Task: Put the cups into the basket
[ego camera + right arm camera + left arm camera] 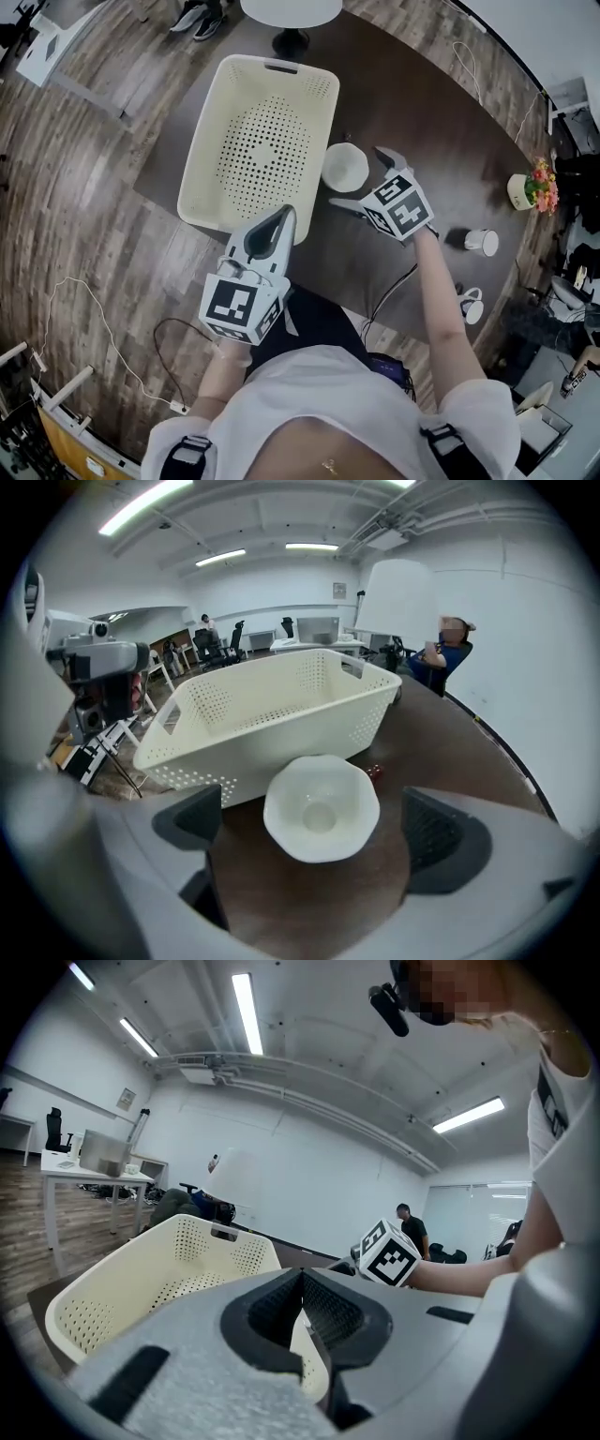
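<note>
Working at the pick-up of the first cup (321,808), standing upright and mouth-up on the table (422,122), just beside the right wall of the basket (202,178) and not yet inside it. Holding the right gripper (367,182) wide open and tilted down toward that cup, with the cup showing between the two pads and touched by neither, so gripping nothing as yet. Holding the left gripper (284,217) closed and empty, tips together, hovering by the basket's near right corner; not showing clearly whether touching the rim. Showing the basket empty, with a second cup (481,242) lying on its side and a third cup (472,305) near the table edge, both well apart from the basket on the right. Judging the task as barely begun. Calling next, most likely, for bringing the open jaws further down round the cup's wall, squeezing across its middle, lifting above the basket's rim, carrying leftward and letting go over the perforated floor. Needing care with the flared, faceted rim, probably slick under the pads, and with the basket wall lying just beyond the cup.
</note>
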Tool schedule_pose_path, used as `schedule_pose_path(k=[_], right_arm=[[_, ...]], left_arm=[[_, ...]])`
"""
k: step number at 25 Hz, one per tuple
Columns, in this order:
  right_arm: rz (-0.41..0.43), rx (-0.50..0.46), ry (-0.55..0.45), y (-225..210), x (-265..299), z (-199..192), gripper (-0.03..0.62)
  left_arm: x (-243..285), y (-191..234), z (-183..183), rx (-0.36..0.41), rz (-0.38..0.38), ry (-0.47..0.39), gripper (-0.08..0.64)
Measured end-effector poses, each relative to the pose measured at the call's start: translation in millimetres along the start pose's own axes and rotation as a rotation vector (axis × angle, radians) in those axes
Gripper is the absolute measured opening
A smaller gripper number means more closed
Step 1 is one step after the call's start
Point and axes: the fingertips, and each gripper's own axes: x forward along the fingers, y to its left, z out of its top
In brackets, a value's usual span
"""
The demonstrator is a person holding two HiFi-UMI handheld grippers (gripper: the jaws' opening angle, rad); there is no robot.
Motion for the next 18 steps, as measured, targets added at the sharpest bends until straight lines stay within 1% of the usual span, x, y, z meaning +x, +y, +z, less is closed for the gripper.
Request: schedule_pose_path(k=[5,13,16,18], right_arm=[[0.044,-0.021,0.091,-4,25,-12,0.562],[0.099,-0.065,0.211,-3,51,-22,0.563],[0.106,-0.09,0.27,-2,64,-24,0.563],[0.117,-0.089,0.31,-2,70,-26,0.563]], left_arm=[[11,15,5,-0.014,0.018,-0.006,0.009],[27,17,2,-0.038,0.0,-0.005,0.009],[31,19,4,-0.04,-0.003,-0.002,0.009],[34,21,4,-0.046,-0.003,-0.001,0.009]])
